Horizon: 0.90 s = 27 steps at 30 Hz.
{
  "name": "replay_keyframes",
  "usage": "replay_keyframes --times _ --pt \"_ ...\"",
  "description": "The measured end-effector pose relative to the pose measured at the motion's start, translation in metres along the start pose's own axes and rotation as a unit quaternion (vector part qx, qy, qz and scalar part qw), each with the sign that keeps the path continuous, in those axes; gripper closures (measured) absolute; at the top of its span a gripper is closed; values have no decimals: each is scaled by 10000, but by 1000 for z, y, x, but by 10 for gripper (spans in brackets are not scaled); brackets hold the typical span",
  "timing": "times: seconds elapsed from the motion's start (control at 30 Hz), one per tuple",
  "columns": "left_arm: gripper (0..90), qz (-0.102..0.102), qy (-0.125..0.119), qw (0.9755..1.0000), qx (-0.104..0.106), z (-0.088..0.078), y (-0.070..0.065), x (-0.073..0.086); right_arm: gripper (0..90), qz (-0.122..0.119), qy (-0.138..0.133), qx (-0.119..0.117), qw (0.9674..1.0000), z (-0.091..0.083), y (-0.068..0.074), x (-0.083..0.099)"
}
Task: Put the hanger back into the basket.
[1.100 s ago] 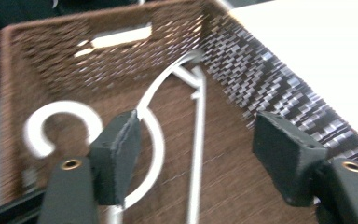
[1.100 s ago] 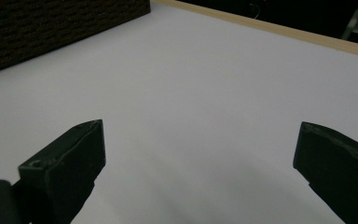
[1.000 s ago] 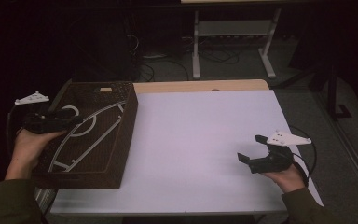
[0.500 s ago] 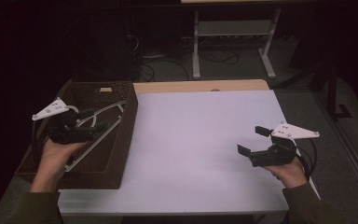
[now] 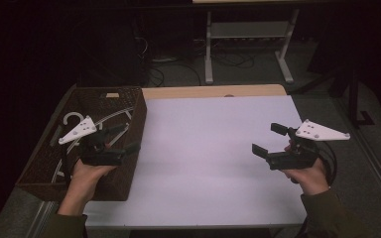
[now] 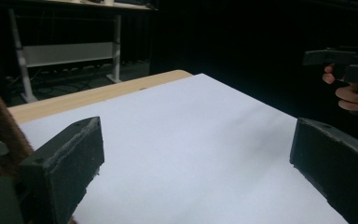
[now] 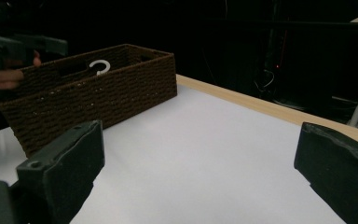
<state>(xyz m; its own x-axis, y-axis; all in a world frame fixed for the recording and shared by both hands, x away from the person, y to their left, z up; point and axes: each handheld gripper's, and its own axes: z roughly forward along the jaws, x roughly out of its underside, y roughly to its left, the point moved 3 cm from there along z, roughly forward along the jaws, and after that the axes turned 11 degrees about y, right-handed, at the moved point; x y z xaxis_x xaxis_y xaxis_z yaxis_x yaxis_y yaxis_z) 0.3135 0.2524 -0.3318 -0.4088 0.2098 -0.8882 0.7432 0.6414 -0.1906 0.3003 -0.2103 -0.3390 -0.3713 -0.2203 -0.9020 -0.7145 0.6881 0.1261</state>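
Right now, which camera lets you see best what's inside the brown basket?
The high view is best: it looks down into the brown basket and shows the white hangers lying inside. The right gripper view shows the basket's woven side and one white hook above the rim. The left gripper view catches just a sliver of its edge.

A dark brown basket (image 5: 129,144) with a woven, ribbed pattern is seen at the left of the table. White hangers (image 5: 74,119) are seen inside the basket. The table (image 5: 213,148) is covered by a plain white sheet, and a light wood edge is shown at the far side. The left gripper (image 5: 126,139) and the right gripper (image 5: 268,140) are black, and each is topped by a pale grey plate with small dark dots.
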Motion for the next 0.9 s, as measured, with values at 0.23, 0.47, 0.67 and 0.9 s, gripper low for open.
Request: replay_keyframes --times 0.23,0.47,0.67,0.9 --pt "28 74 -101 9999 -33 6 -4 4 14 -63 -170 -46 9998 1 3 -12" --pt "28 82 -176 9998 -6 8 -2 5 14 -85 -217 -71 9997 2 4 -19" --pt "29 135 -186 9997 -12 8 -3 5 14 -108 -219 -71 9997 4 5 -20" --pt "29 163 -184 9997 -15 8 -3 5 14 -138 -224 -81 9996 5 6 -21"
